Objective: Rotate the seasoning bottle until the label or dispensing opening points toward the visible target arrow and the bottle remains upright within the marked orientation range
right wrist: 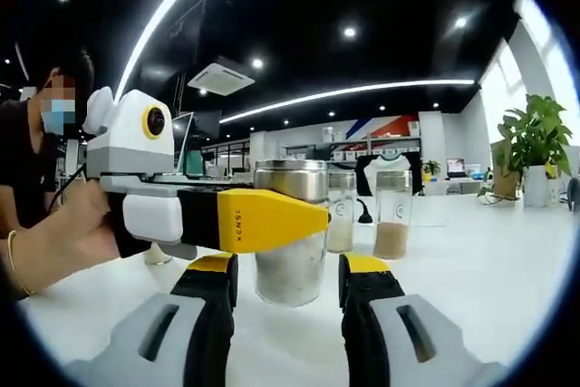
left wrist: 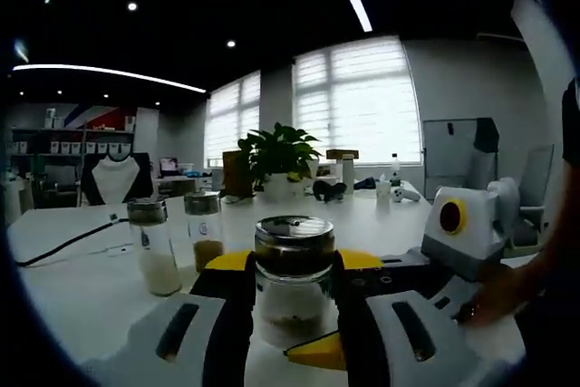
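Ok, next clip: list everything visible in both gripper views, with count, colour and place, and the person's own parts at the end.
seasoning bottle: one, clear glass, metal lid, upright between the left gripper's jaws
other shaker bottles: two, clear, metal lids; white contents, tan contents; on the table left of it
table: one, white
cable: one, dark, on the table
potted plant: one, green, far table edge
windows: bright, blinds, back wall
left gripper: grey, black and yellow, jaws either side of the bottle
right gripper: same colours, jaws flanking the bottle
hand: one, holding the left gripper
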`<state>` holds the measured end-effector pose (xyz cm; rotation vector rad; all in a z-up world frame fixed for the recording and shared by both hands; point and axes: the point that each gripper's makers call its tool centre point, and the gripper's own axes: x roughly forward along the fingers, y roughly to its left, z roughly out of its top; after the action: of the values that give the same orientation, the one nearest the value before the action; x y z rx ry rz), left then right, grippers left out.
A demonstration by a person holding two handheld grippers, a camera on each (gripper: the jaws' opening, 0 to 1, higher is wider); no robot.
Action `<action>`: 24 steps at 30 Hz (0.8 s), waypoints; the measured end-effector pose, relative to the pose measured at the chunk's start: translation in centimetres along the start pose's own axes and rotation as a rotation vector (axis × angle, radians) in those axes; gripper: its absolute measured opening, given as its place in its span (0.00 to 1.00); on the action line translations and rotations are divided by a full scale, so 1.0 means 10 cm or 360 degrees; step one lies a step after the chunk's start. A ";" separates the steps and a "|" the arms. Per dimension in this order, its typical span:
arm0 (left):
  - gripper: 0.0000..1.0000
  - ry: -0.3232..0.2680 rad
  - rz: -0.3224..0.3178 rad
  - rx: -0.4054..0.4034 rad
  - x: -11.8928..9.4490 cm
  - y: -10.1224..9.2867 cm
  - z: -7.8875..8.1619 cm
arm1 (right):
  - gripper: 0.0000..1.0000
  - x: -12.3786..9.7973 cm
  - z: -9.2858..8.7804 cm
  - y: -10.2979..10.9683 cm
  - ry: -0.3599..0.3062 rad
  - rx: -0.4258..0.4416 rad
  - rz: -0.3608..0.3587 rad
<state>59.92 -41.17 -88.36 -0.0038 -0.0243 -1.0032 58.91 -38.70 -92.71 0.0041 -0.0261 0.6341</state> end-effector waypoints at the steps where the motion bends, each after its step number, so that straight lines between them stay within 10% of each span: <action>1: 0.35 -0.0002 -0.0005 -0.0001 0.00 -0.01 0.00 | 0.43 0.00 0.00 0.01 -0.0002 0.0006 0.0004; 24: 0.35 0.0022 -0.0137 -0.0003 0.00 -0.19 -0.03 | 0.32 -0.01 -0.01 -0.01 0.0009 0.0025 0.0000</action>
<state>58.35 -42.23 -88.70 0.0026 -0.0107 -1.0894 58.90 -38.85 -92.84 0.0177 -0.0152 0.6342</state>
